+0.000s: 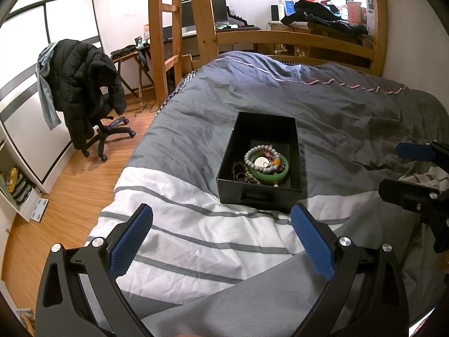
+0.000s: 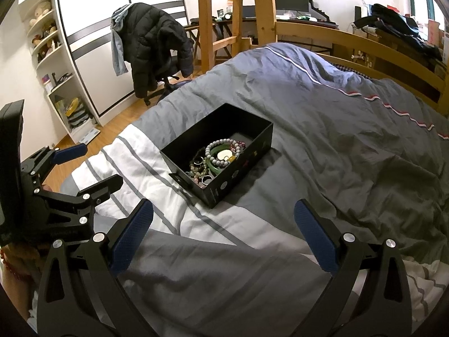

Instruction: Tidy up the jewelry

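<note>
A black open box sits on the bed's grey and white duvet. Inside lie a green bangle, a grey beaded bracelet, and several smaller bead strings and rings. My left gripper is open and empty, just short of the box's near end. My right gripper is open and empty, short of the box's near corner. The right gripper also shows at the right edge of the left wrist view, and the left gripper shows at the left of the right wrist view.
A wooden bed frame and ladder stand at the far end. An office chair with a black jacket stands on the wood floor left of the bed. White shelves line the left wall.
</note>
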A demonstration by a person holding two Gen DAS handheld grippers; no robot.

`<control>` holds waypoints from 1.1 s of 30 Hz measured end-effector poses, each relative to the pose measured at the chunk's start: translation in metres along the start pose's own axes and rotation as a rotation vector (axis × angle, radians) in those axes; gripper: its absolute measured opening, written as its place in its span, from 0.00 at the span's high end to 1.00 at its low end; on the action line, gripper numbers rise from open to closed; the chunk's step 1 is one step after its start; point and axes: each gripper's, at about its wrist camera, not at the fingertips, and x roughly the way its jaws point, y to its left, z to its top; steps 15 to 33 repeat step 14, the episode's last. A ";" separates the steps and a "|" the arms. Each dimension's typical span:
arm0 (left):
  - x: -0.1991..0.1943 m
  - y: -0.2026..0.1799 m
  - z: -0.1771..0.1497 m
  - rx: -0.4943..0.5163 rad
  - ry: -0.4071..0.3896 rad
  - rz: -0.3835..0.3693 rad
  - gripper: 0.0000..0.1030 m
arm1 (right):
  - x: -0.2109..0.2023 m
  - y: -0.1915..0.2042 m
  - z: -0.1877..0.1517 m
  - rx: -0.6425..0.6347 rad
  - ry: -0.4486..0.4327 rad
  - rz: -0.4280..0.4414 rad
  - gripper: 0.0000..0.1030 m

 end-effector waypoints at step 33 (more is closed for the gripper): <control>0.000 0.001 0.000 0.000 -0.004 -0.003 0.06 | 0.000 0.003 -0.002 -0.034 0.002 -0.006 0.04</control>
